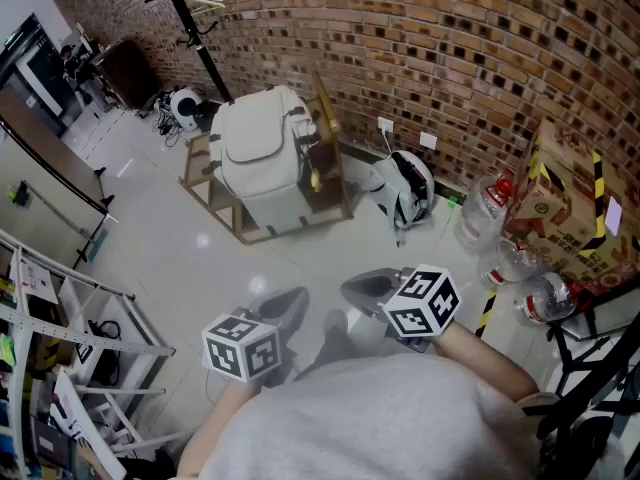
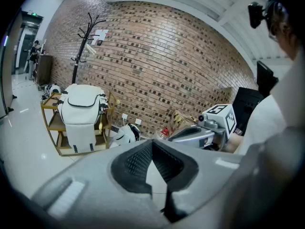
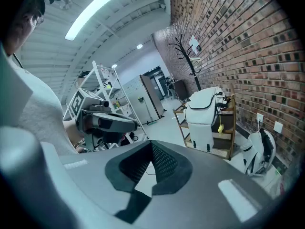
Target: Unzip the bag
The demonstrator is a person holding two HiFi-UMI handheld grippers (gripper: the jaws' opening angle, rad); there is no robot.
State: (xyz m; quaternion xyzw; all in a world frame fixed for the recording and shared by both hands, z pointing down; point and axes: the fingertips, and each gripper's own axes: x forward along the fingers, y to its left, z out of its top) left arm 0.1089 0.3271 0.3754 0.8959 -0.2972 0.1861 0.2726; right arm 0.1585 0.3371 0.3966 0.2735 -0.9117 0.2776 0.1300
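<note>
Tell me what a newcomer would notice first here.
The white bag stands out first, sitting on a wooden rack against the brick wall, well across the floor. Nearer, the left gripper and the right gripper are held close to the person, both shut and empty.

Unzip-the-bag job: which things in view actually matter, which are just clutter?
Job:
- white backpack, zipped, on the wooden cart
- left gripper, shut, empty
- right gripper, shut, empty

Lying about:
- coat rack
- white-and-black item by the wall
- water bottles
- cardboard box
- metal shelving
</note>
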